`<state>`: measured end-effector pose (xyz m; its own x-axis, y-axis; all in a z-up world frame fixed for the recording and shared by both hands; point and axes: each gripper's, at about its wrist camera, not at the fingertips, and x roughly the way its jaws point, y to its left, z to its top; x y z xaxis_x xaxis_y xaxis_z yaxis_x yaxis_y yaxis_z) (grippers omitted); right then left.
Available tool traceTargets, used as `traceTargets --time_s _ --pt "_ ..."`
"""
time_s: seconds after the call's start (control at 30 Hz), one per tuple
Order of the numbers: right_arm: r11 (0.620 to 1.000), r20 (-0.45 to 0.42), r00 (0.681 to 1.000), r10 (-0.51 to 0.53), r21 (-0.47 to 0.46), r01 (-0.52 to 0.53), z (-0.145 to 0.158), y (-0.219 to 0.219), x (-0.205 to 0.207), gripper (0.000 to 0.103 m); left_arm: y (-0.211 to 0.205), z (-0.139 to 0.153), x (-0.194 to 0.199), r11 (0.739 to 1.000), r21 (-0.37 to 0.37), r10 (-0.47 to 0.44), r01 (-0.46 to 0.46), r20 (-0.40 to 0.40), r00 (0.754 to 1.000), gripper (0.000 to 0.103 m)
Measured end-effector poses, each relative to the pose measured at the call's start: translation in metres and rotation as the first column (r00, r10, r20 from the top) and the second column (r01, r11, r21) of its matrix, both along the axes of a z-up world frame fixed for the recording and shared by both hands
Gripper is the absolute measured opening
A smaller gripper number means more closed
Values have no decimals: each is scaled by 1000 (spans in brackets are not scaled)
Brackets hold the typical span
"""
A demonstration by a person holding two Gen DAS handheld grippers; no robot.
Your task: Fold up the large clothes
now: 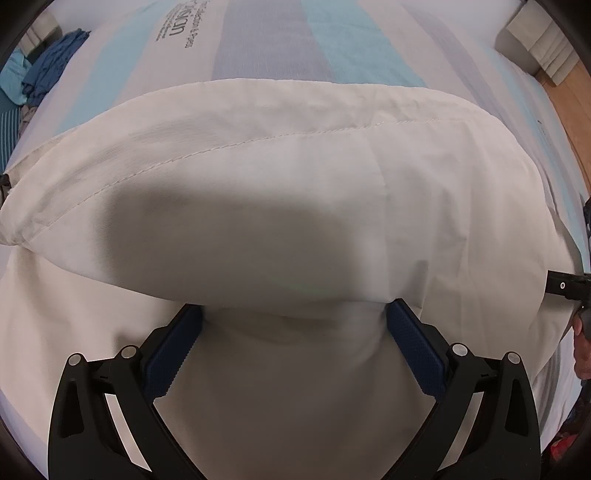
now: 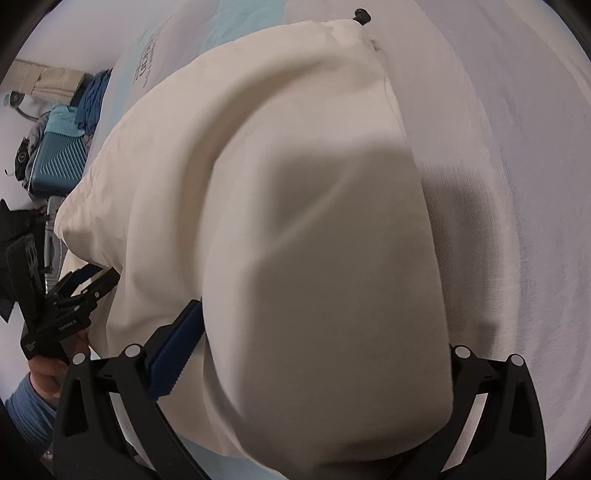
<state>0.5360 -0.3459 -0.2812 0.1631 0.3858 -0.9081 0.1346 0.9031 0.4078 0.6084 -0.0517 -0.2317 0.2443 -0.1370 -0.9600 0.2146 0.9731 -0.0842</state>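
Left gripper (image 1: 293, 314) first: its two blue-padded fingers (image 1: 410, 332) stand wide apart, and a fold of the cream garment (image 1: 295, 166) sags over their tips, covering them; whether the pads actually pinch any cloth, I can't tell. Just ahead of those fingers the garment lies doubled over on itself, a stitched hem (image 1: 229, 146) curving across the upper layer, and a dark shadow sits on the cloth right above the tips. Beyond the garment, the striped bedsheet (image 1: 258, 40) in pale blue, grey and white runs away from the fingers, with printed lettering (image 1: 173, 27) on it. Far off to the left of the fingers, a heap of blue clothes (image 1: 44, 70). Now the right gripper (image 2: 314, 350): one blue pad (image 2: 177, 347) shows on the left, the other finger is buried under a big bulge of the same cream cloth, so the spread looks wide but its grip is hidden. Left of it, a hand (image 2: 55, 365) in a blue sleeve (image 2: 29, 410) grasps the other gripper's handle.
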Motion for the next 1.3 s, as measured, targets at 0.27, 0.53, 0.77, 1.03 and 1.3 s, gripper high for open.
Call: traceTargets --time_s 0.27,0.53,0.77,1.03,1.3 --pt "999 -3 1000 -9 39 9 -1 0 -3 95 1 -1 1 1000 -6 1 -1 3 1000 98" --pt "997 -5 1000 -9 73 9 4 0 -3 81 -1 -2 0 1000 -12 6 -6 6 1000 98" --pt "994 -70 997 20 107 -13 4 -4 5 66 -1 -2 2 1000 -8 4 -4 -4 1000 98" --pt "995 -80 993 88 58 -84 14 4 6 56 -3 -3 3 1000 -6 3 -3 -2 1000 98" --pt "996 -107 993 47 76 -39 -18 2 11 63 -3 -6 2 1000 -3 2 -2 3 1000 98"
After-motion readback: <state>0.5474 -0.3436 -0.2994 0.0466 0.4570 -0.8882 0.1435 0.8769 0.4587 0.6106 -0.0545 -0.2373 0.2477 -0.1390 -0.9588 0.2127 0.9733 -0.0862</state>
